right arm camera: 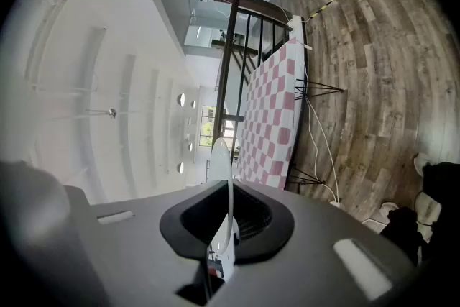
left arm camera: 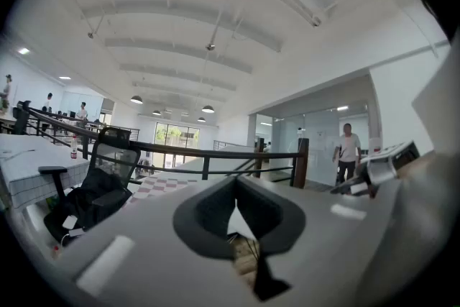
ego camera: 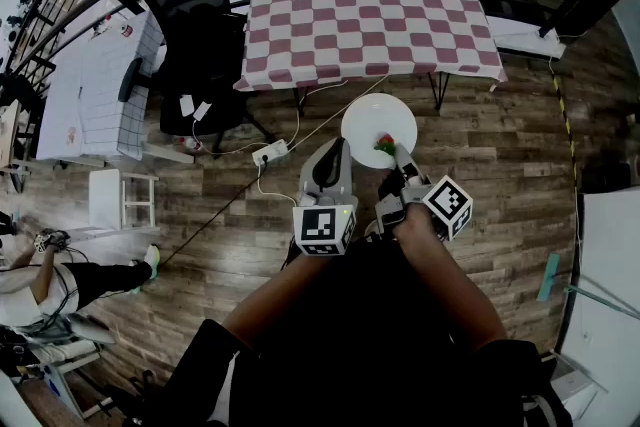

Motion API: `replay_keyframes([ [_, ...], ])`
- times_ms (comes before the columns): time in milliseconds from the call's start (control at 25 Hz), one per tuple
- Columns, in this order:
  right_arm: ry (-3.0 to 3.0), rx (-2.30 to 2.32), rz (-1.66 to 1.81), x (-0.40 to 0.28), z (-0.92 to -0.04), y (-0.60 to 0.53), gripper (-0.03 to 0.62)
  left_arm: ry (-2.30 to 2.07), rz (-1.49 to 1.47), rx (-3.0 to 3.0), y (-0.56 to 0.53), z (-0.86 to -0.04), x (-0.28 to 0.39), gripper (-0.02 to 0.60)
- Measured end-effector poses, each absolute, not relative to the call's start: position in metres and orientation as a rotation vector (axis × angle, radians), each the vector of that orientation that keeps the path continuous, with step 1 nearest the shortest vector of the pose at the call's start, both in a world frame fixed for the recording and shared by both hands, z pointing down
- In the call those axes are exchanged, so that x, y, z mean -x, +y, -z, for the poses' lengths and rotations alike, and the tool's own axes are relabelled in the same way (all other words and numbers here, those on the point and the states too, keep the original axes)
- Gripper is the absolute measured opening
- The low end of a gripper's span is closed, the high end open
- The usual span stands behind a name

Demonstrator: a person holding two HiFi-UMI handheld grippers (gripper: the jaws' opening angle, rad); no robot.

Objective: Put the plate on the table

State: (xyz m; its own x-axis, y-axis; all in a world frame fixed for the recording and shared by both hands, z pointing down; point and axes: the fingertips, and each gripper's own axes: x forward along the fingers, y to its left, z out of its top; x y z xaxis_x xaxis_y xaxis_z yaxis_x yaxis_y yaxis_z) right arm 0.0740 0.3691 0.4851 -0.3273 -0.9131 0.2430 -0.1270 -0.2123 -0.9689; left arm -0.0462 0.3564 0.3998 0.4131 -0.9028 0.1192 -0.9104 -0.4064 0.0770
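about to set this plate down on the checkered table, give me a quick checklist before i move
1. Grip: ok. The right claw is shut on the rim of the plate, which shows edge-on between its jaws in the right gripper view.
2. Plate level: ok. It looks roughly flat in the head view.
3. Load: ok. The red and green item sits on the plate near the claw.
4. Landing spot: ok. Nothing shows on the checkered table.
5. Left claw: cannot tell. It is shut and empty, close to the plate's edge.
6. Floor path: not ok. A power strip and cables lie ahead.
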Motion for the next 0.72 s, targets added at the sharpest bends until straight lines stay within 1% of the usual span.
replay_keyframes([
  [160,1.425,1.247,1.613,-0.073,-0.485,0.379,0.009,-1.648,-0.101,-2.54,0.363,-0.401,0.043,0.009],
  [400,1.5,1.267,1.591,-0.083,-0.484,0.392,0.011,-1.669,-0.033,-2.478,0.369,-0.404,0.044,0.009],
  [720,1.501,1.273,1.629,-0.088,-0.498,0.396,0.011,-1.716,-0.058,-2.441,0.371,-0.413,0.052,0.009],
])
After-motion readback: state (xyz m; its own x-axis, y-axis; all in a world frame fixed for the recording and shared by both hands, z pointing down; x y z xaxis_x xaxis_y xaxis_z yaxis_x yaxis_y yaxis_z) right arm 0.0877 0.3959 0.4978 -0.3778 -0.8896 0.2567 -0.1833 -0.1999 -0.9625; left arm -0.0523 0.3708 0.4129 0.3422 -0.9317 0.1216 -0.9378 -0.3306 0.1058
